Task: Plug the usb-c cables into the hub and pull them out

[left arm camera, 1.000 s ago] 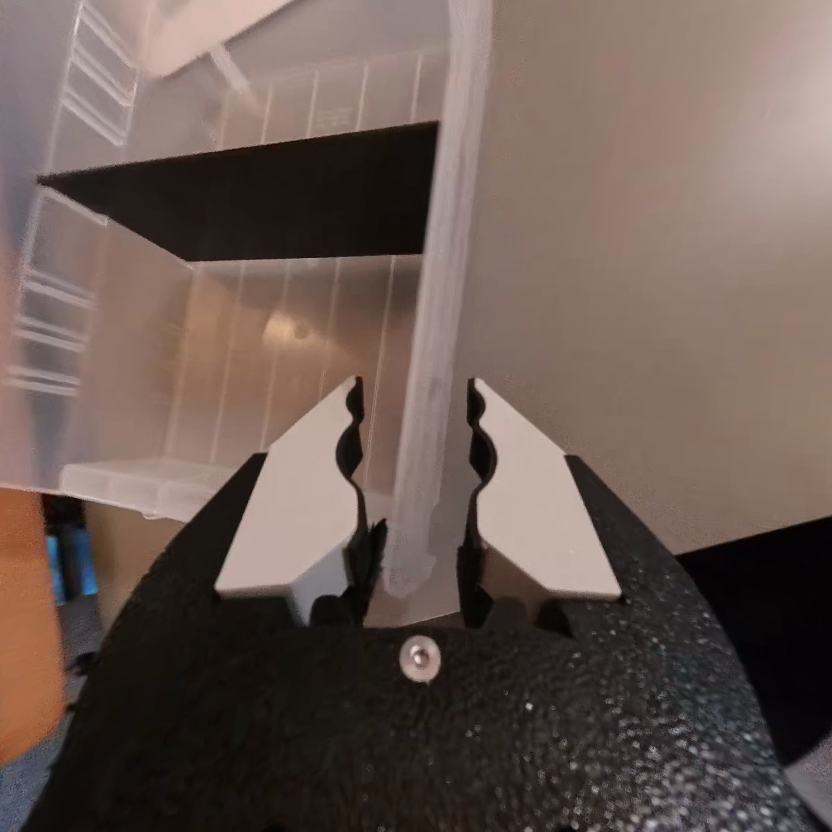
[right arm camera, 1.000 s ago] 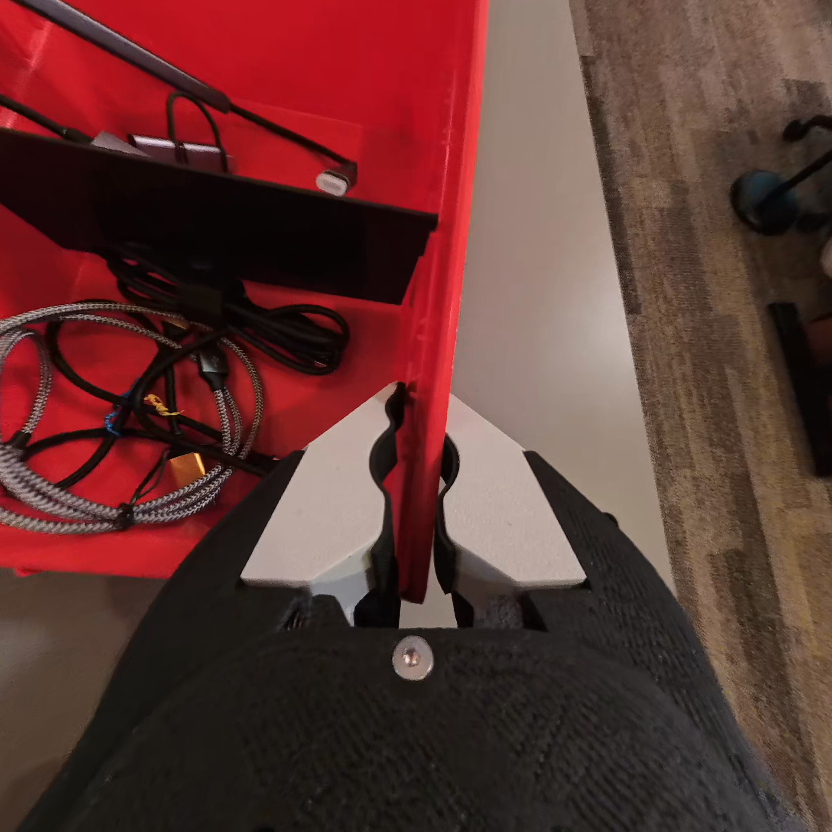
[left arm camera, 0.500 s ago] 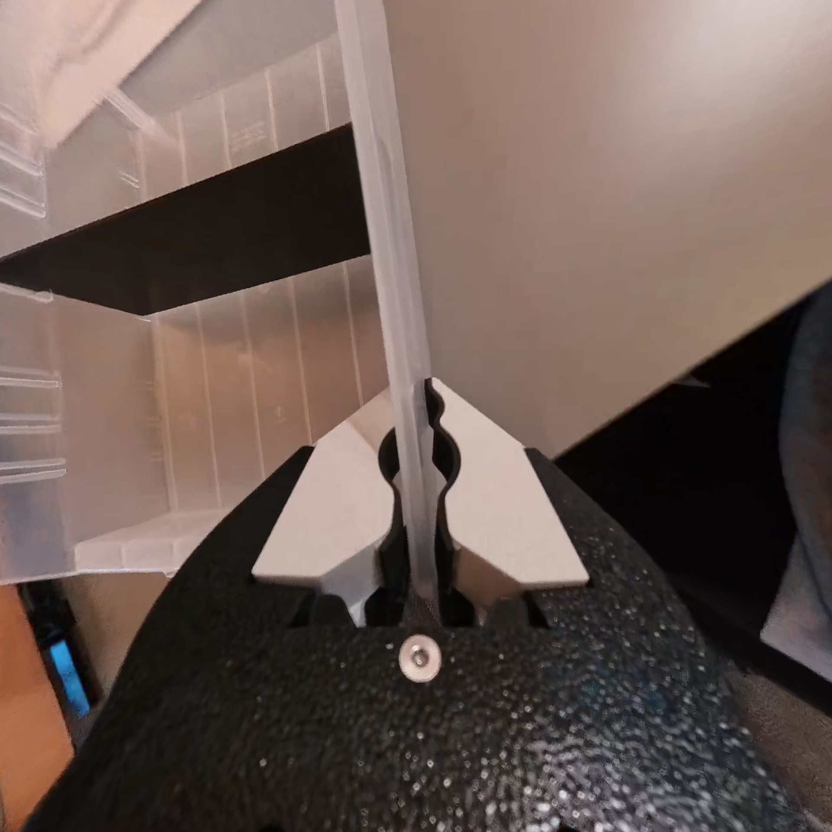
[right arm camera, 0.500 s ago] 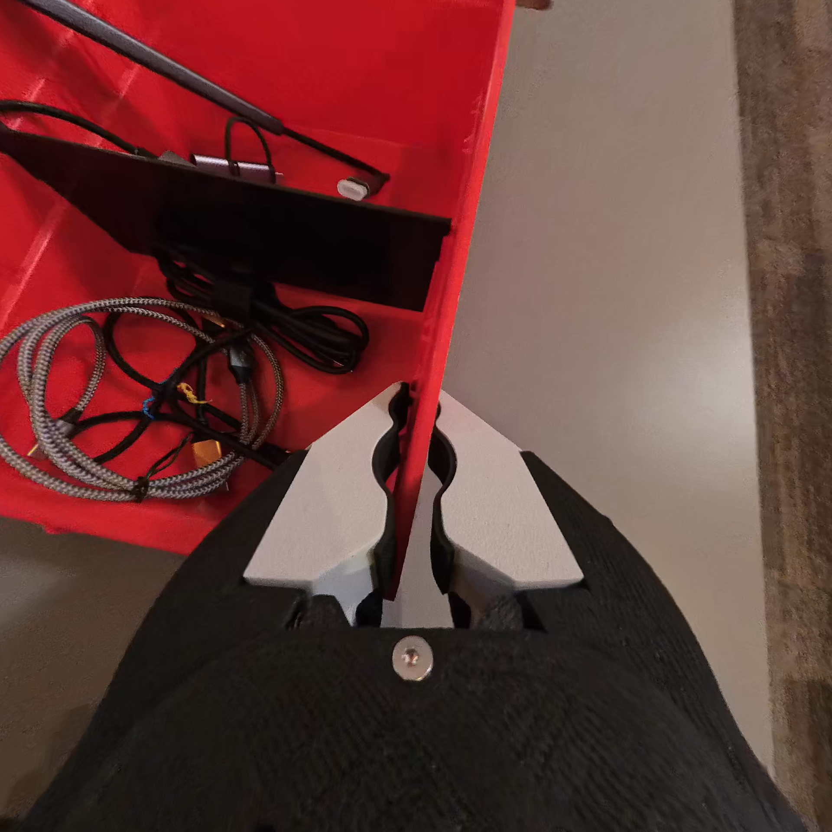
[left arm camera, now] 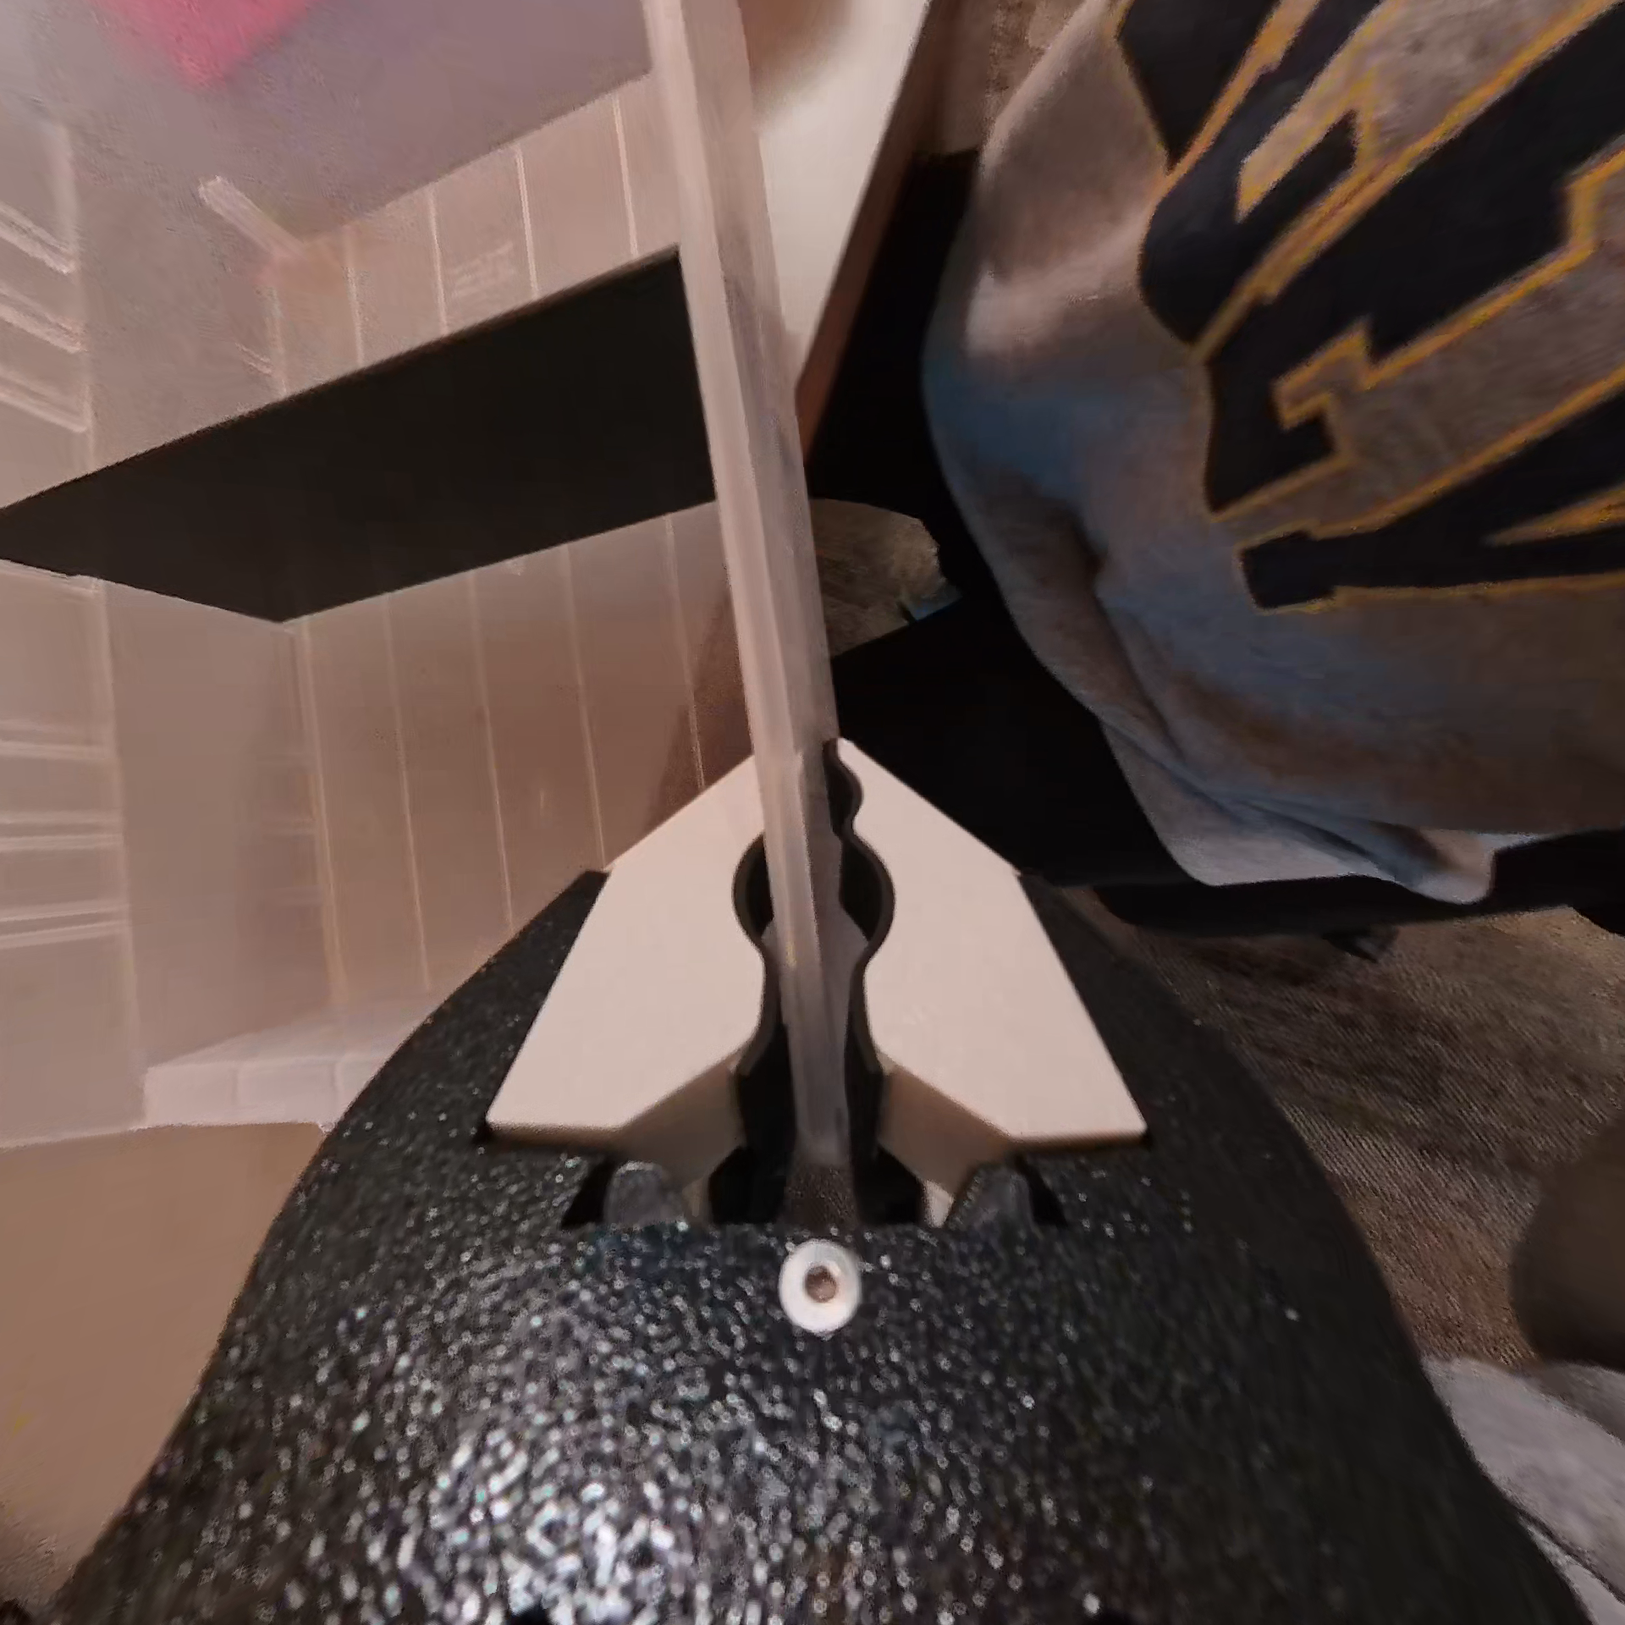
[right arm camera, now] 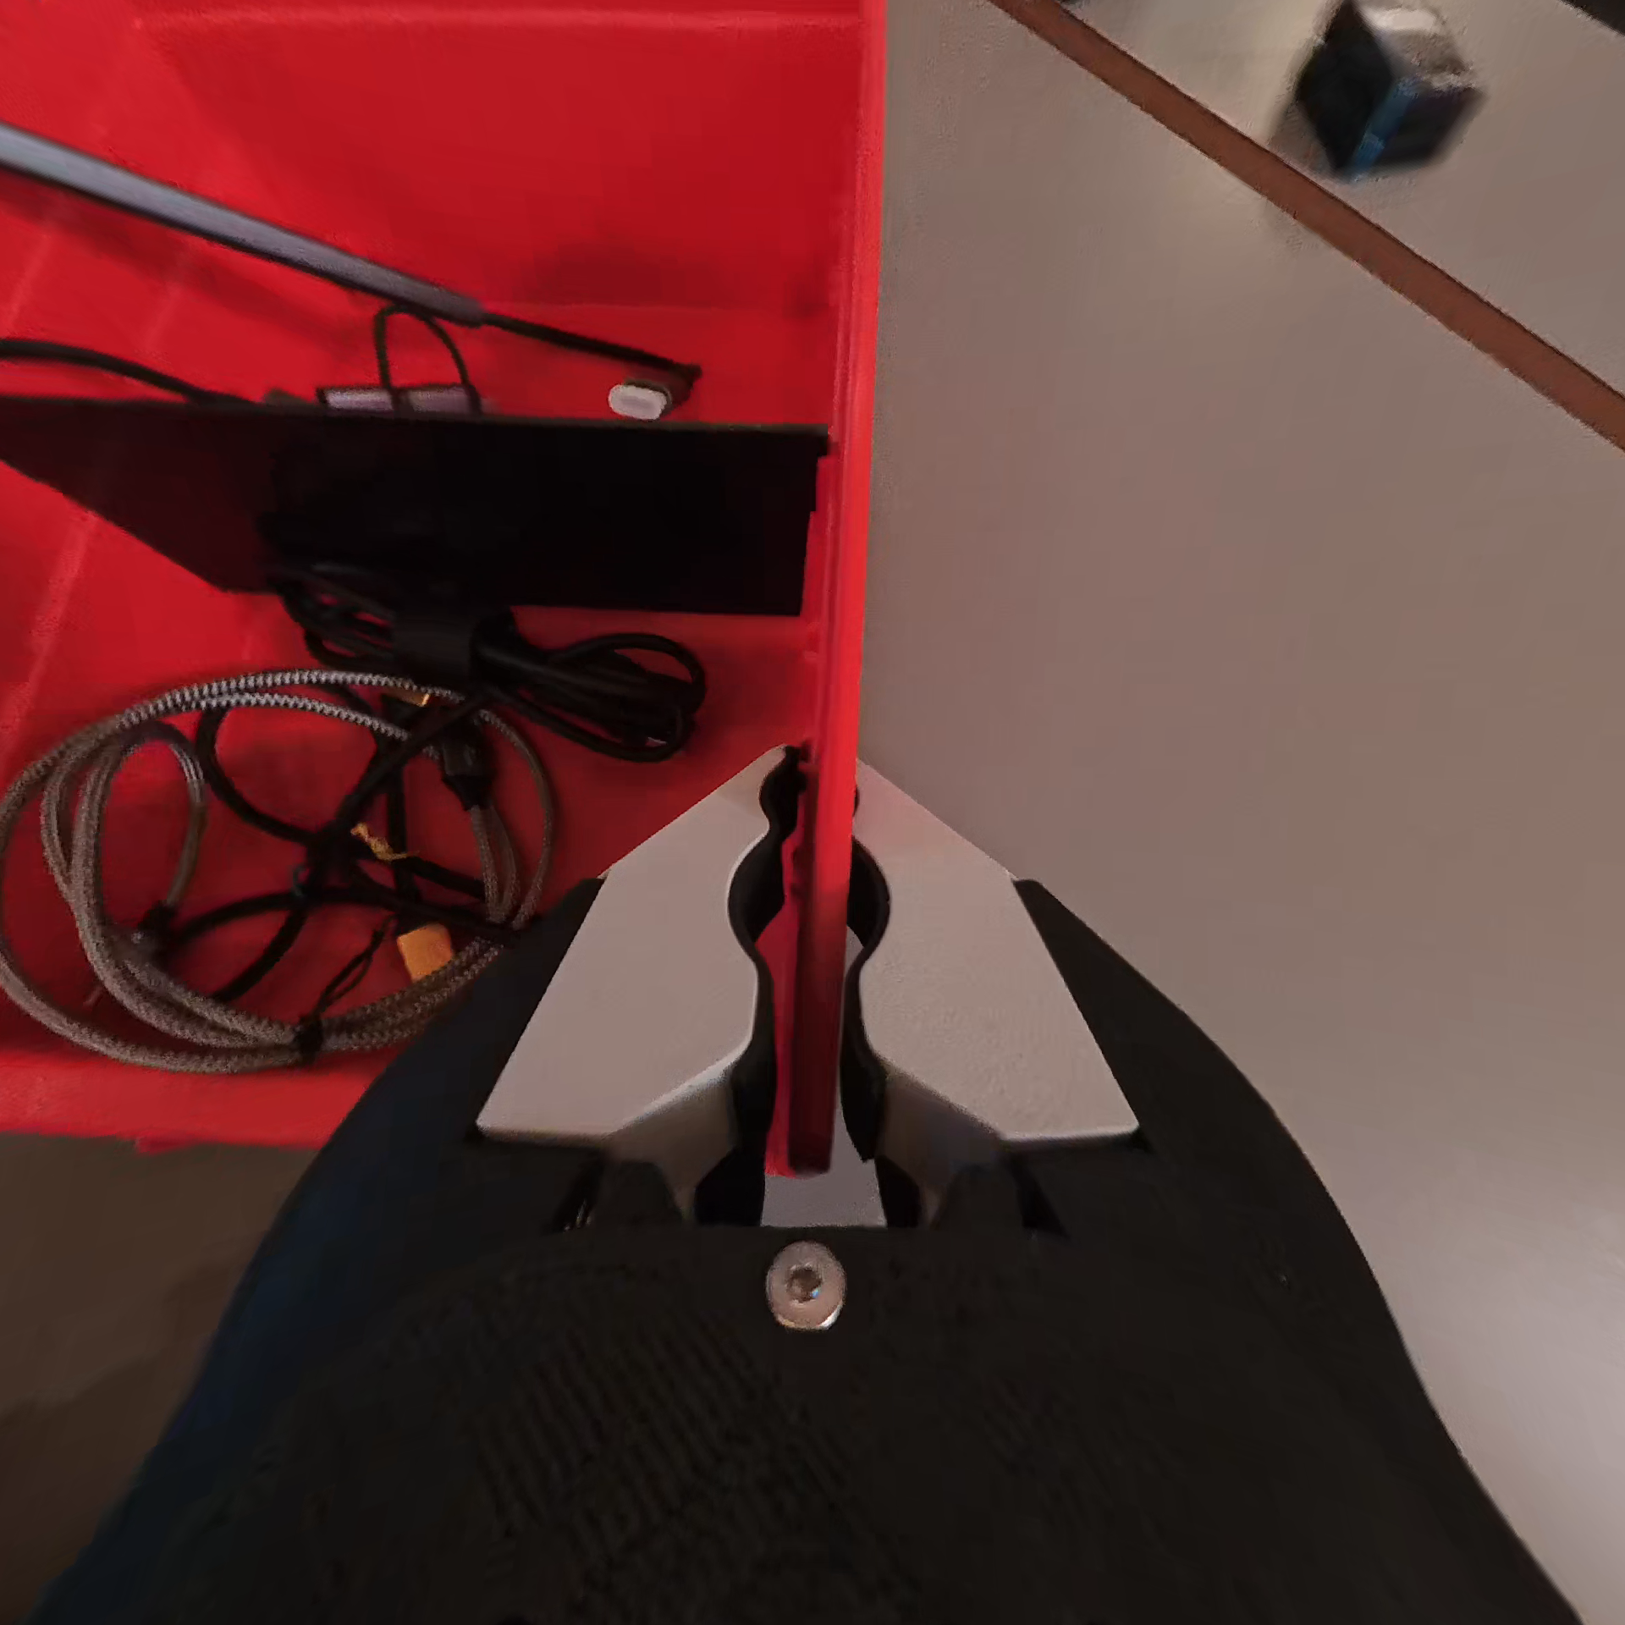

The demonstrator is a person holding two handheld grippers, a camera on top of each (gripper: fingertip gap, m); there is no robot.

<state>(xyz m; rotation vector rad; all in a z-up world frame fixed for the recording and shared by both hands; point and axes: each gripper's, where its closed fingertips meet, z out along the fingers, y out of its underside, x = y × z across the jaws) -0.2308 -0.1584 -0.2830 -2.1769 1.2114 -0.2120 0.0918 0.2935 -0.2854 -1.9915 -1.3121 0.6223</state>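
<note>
The cables (right arm camera: 264, 879) lie coiled in the red bin (right arm camera: 528, 158), what may be the hub (right arm camera: 396, 400) behind its black divider (right arm camera: 545, 519). The right gripper (right arm camera: 813, 879) clamps the bin's wall; carry it level. Only the left view shows the left gripper (left arm camera: 813, 897) clenched on a clear bin (left arm camera: 756, 528), off the desk (right arm camera: 1231, 615).

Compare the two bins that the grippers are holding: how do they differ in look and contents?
The clear bin is see-through plastic; the red bin is opaque. The red bin holds coiled cables and a hub; no contents show in the clear bin. Shared: each has a black divider, and a gripper, left or right, pinches one wall.
</note>
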